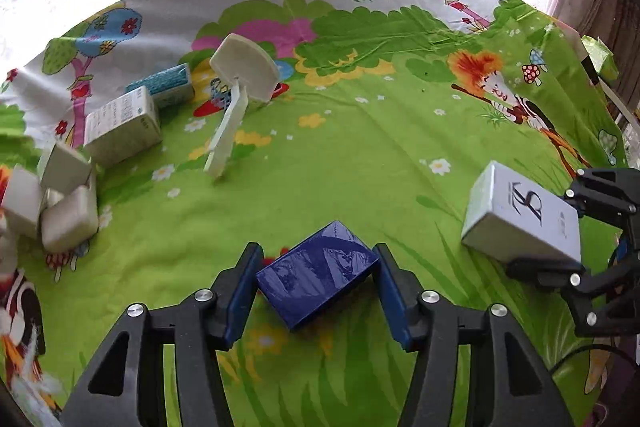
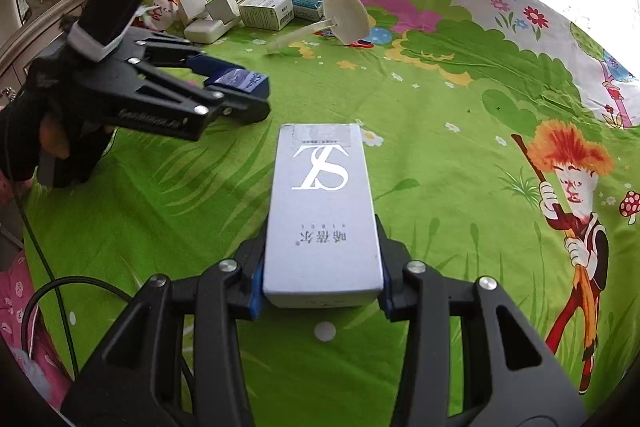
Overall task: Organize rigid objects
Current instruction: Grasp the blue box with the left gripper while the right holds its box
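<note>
My left gripper (image 1: 318,283) is shut on a glossy dark blue box (image 1: 316,277), held skewed just above the green cloth; it also shows in the right wrist view (image 2: 240,81). My right gripper (image 2: 320,291) is shut on a silver-grey box with "SL" lettering (image 2: 322,211), held lengthwise ahead of the fingers; in the left wrist view this box (image 1: 520,215) is at the right. A group of objects lies at the far left: a white printed carton (image 1: 122,125), a teal box (image 1: 164,87), white blocks (image 1: 68,219) and a white fan-shaped piece with a handle (image 1: 240,75).
The table is covered by a cartoon-print green cloth (image 1: 360,147). Lace curtains and a bright window stand behind it. A black cable (image 2: 60,291) trails off the near left edge. A green folded item (image 1: 600,53) sits at the far right corner.
</note>
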{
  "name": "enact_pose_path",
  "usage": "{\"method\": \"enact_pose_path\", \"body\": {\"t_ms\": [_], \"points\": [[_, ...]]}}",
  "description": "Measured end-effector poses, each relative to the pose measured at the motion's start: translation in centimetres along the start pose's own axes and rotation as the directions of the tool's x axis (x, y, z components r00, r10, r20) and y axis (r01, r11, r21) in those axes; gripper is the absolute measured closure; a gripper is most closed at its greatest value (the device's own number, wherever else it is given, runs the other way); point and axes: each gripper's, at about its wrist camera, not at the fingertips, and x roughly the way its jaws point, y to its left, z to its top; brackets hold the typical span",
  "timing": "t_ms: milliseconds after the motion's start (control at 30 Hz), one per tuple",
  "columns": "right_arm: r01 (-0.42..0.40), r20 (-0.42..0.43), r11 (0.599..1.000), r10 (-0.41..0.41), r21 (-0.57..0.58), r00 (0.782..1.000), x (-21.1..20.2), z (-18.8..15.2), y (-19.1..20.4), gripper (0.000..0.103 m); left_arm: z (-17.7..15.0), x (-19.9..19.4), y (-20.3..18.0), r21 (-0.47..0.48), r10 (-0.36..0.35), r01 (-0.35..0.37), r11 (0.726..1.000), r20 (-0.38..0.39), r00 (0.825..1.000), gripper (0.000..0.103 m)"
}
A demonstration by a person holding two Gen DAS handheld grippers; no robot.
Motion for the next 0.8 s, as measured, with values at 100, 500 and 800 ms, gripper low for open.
{"method": "enact_pose_path", "body": {"t_ms": [100,500,800], "points": [[-0.004,-0.001,1.000,0.004,0.005,1.000,0.0,0.1,-0.1,0.057,-2.4,-2.0,0.5,-0.062,-0.015,0.015,0.998,-0.011,1.000,0.037],[0.007,-0.002,1.000,-0.007,0.022,1.000,-0.2,0.2,-0.2,0.056,-1.9,-1.7,0.3,0.168,-0.074,0.072,0.983,0.005,0.997,0.017],[0.016,-0.002,0.999,-0.016,0.032,1.000,-0.2,0.2,-0.1,0.056,-2.9,-2.6,-0.5,0.219,-0.223,0.235,0.947,-0.078,0.972,0.075]]}}
